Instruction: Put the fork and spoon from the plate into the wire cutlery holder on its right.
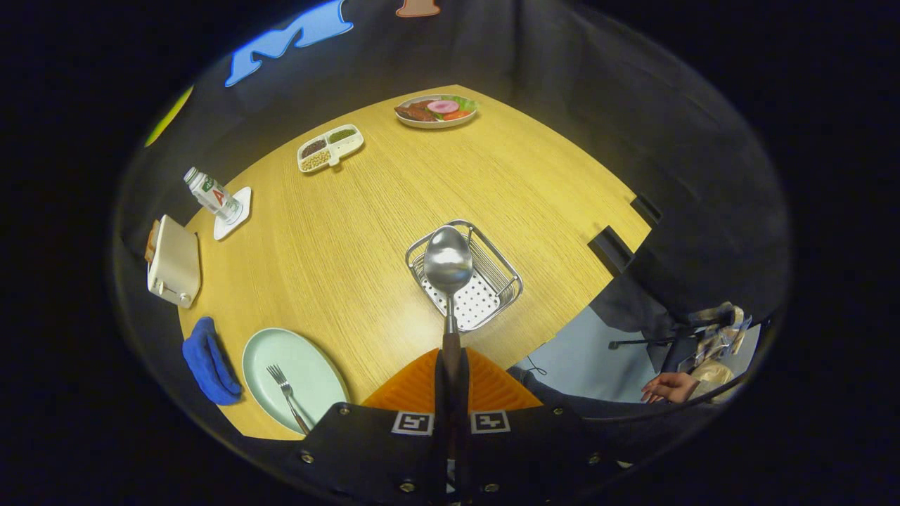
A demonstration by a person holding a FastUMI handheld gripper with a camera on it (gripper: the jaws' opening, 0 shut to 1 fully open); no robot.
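Pale wood-grain table [365, 211] within black cloth walls; gripper [451, 376] clenched the shiny spoon [448, 270] above the wire holder [492, 281], lower centre.

Claw-mounted fisheye looks steeply down, high above table [365, 211].

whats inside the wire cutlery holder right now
No cutlery shows inside the wire cutlery holder: just its perforated white floor. The spoon, clamped by its handle in the gripper, hangs over it and hides part of the interior. The fork lies on the plate.
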